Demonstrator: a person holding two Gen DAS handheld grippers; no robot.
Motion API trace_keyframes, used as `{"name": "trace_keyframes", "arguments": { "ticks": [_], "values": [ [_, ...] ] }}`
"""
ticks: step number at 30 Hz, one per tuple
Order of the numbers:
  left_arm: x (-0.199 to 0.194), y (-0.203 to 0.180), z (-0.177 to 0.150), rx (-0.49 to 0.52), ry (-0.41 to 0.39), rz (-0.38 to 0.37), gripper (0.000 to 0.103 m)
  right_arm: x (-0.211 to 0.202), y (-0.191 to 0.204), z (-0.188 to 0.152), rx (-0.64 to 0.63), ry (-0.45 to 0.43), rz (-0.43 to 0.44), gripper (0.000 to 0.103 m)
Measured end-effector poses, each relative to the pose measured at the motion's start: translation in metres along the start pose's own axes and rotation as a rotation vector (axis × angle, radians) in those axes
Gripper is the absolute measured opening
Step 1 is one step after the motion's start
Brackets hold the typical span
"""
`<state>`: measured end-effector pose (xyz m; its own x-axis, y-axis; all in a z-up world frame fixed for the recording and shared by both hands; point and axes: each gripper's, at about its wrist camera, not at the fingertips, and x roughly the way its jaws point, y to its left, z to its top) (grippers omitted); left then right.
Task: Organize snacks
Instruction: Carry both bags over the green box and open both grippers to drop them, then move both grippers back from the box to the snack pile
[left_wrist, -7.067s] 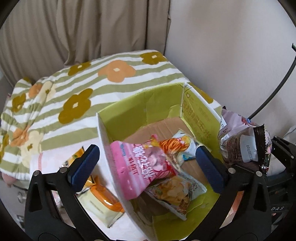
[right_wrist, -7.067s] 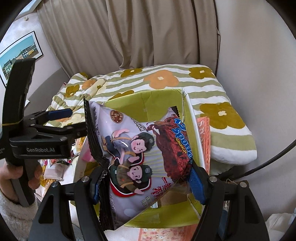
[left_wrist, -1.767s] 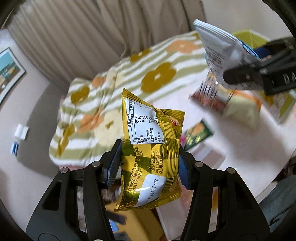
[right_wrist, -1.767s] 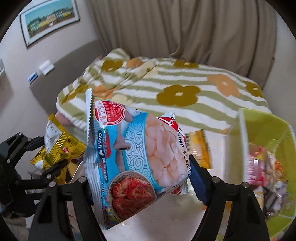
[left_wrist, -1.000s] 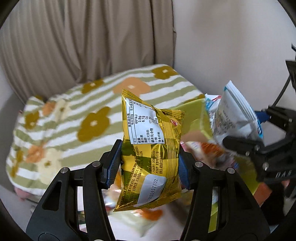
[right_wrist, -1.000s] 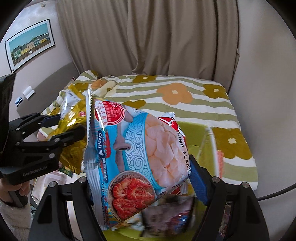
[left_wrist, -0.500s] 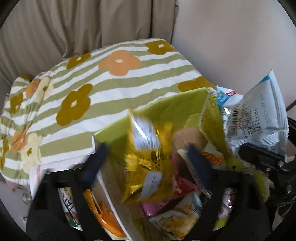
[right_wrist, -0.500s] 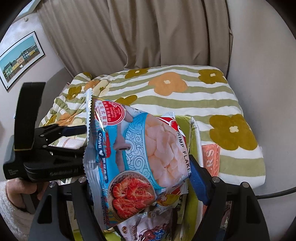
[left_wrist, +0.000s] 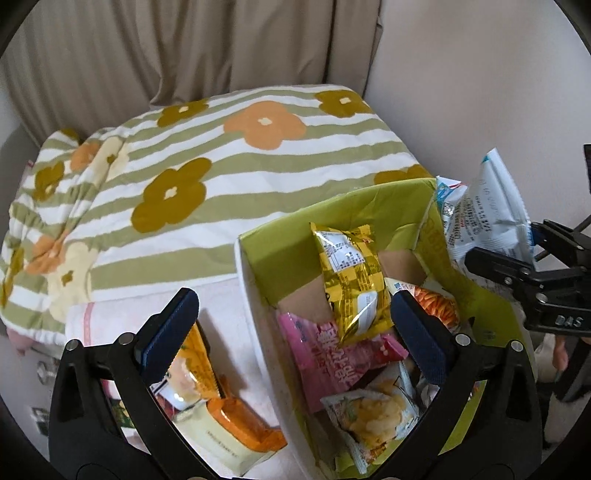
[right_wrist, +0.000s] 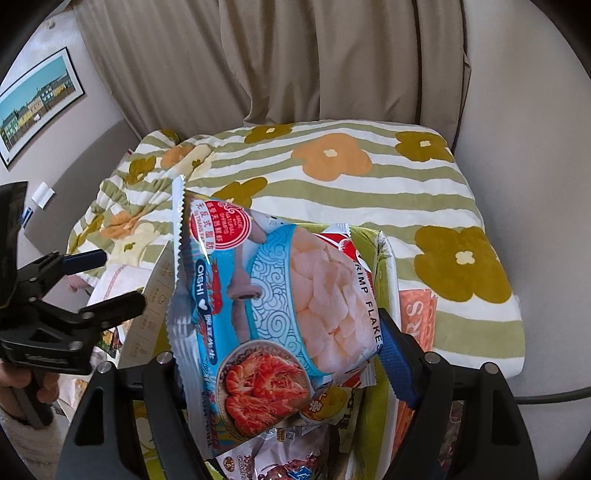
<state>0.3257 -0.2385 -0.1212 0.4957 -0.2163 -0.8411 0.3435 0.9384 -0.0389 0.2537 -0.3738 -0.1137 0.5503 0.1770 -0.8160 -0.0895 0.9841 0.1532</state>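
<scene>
The left gripper (left_wrist: 291, 321) gapes empty above the green-lined cardboard box (left_wrist: 340, 218), the crinkly gold foil packet (left_wrist: 351, 284) seemingly dropping in, while the right gripper (right_wrist: 280, 354) clamps the blue shrimp-flakes bag (right_wrist: 280, 310) overhead, likely next.

- The green box (left_wrist: 334, 218) is open at the top, with brown cardboard showing inside. It sits just in front of the flowery striped blanket.
- A shiny gold bag (left_wrist: 351, 284) is in the box, leaning up against the back wall.
- A pink bag (left_wrist: 332, 360) lies under the gold one.
- A pale bag with yellow chips on it (left_wrist: 369, 417) lies at the front of the box.
- A blue and white shrimp chip bag (right_wrist: 277, 317) is up above the box, pinched at both sides.
- An orange and cream pack (left_wrist: 225, 424) lies outside, left of the box.
</scene>
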Motion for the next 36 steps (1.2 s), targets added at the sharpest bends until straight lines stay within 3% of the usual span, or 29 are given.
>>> {"name": "trace_keyframes", "arguments": {
  "ticks": [4, 7, 17, 25, 36],
  "values": [
    [-0.008, 0.007, -0.006, -0.012, -0.004, 0.016, 0.103, 0.008, 0.005, 0.006, -0.029, 0.010, -0.026, 0.084],
    [-0.015, 0.012, -0.012, -0.028, -0.009, 0.022, 0.103, 0.008, 0.009, 0.006, -0.056, -0.011, -0.046, 0.103],
    [-0.044, 0.019, -0.042, -0.058, -0.031, 0.018, 0.103, -0.021, 0.023, -0.018, -0.087, -0.061, -0.023, 0.103],
    [-0.092, 0.023, -0.068, -0.067, -0.122, 0.029, 0.103, -0.058, 0.043, -0.031, -0.082, -0.112, 0.024, 0.103],
    [-0.163, 0.084, -0.110, -0.160, -0.208, 0.177, 0.103, -0.072, 0.112, -0.037, -0.217, -0.185, 0.145, 0.103]
  ]
}}
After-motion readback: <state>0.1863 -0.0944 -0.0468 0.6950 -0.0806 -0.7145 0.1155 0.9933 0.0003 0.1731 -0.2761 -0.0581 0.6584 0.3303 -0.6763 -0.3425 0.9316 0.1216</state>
